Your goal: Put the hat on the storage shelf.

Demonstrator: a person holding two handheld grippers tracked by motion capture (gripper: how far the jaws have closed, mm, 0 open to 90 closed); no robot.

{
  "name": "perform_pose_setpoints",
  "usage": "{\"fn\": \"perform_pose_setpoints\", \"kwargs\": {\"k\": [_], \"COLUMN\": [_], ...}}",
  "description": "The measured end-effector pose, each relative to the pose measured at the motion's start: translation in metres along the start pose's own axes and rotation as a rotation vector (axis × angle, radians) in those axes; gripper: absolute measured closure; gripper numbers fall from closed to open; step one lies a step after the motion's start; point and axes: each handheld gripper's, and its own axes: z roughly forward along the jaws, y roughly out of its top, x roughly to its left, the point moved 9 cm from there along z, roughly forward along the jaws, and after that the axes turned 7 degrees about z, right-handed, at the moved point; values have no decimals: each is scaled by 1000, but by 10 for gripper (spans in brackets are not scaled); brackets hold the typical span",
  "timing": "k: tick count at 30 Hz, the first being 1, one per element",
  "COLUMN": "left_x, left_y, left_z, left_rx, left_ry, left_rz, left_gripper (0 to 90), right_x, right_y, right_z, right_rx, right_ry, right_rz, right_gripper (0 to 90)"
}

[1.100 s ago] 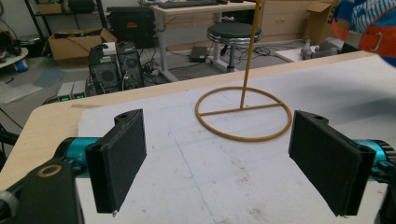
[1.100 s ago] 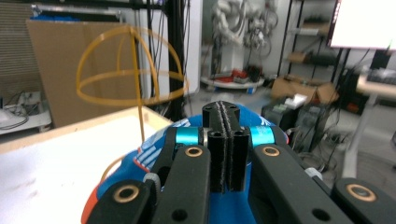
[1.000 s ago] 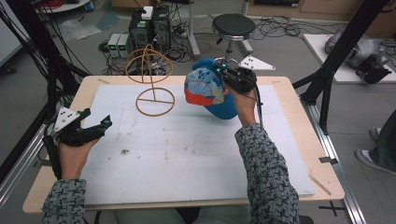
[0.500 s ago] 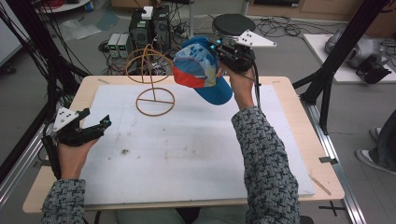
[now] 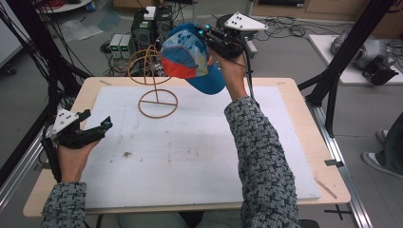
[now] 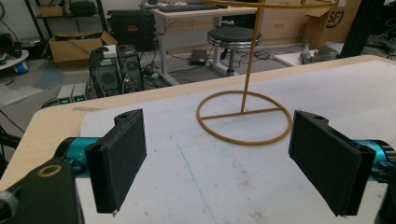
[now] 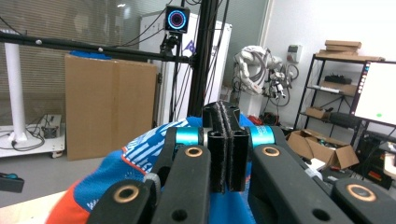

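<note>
A blue cap [image 5: 190,54] with a white patterned front and an orange brim hangs in the air over the table's far edge, just right of the top of a gold wire stand [image 5: 154,80]. My right gripper [image 5: 205,34] is shut on the cap's back edge and holds it up. In the right gripper view the jaws [image 7: 226,114] are pressed together with the cap [image 7: 126,158] below and left of them. My left gripper [image 5: 102,124] rests open at the table's left side. Its jaws [image 6: 219,163] point at the stand's ring base [image 6: 245,116], with nothing between them.
A white mat [image 5: 190,156] covers most of the wooden table [image 5: 294,90], with a small speck of dirt [image 5: 127,154] on it. Black frame posts [image 5: 332,80] stand at both sides. Computer towers [image 5: 152,21] and a stool sit on the floor behind.
My right hand has lifted the cap higher and to the left, closer to the top of the wire stand. The left gripper has stayed put.
</note>
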Motion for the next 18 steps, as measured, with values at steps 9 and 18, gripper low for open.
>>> {"fn": "perform_pose_setpoints", "kwargs": {"k": [9,18], "left_x": [1,4], "left_y": [2,6], "left_z": [-2,-5], "left_rx": [-7,-23], "left_ry": [-2,-3], "left_rz": [0,-5], "left_gripper": [193,193], "right_x": [21,30], "right_y": [8,2], "right_z": [35,63], "right_rx": [4,24], "right_ry": [47,55], "right_rz": [-10,-10], "right_gripper": [900,900]}}
